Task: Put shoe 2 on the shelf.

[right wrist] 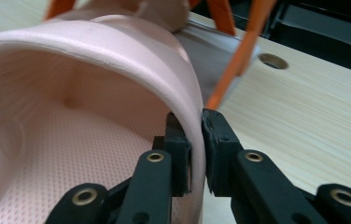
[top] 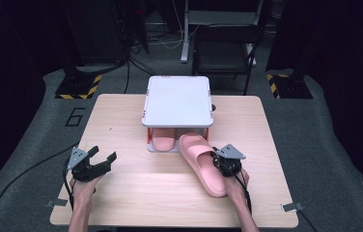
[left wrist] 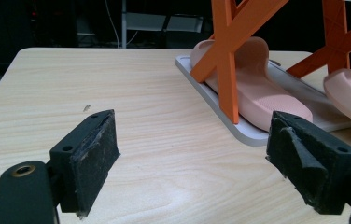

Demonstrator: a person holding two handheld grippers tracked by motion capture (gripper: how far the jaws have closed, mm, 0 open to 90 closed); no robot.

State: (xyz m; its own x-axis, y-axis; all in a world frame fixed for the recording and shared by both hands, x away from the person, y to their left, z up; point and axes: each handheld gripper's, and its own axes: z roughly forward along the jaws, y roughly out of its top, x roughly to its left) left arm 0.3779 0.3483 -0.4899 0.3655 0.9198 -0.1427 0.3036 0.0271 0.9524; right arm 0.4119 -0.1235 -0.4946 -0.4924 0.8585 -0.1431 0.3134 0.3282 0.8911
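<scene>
the right tongs are clamped on the side strap of a pink slipper, one jaw inside and one outside; the slipper lies on the table with its toe just at the front of the rack, beside its mate already on the rack's base under the white top; the left tongs hang wide open over bare wood, holding nothing; this looks like the slipper being fed into the rack, though it could be coming out; next it wants a straight push forward, clear of the orange leg, squared beside the mate.
</scene>
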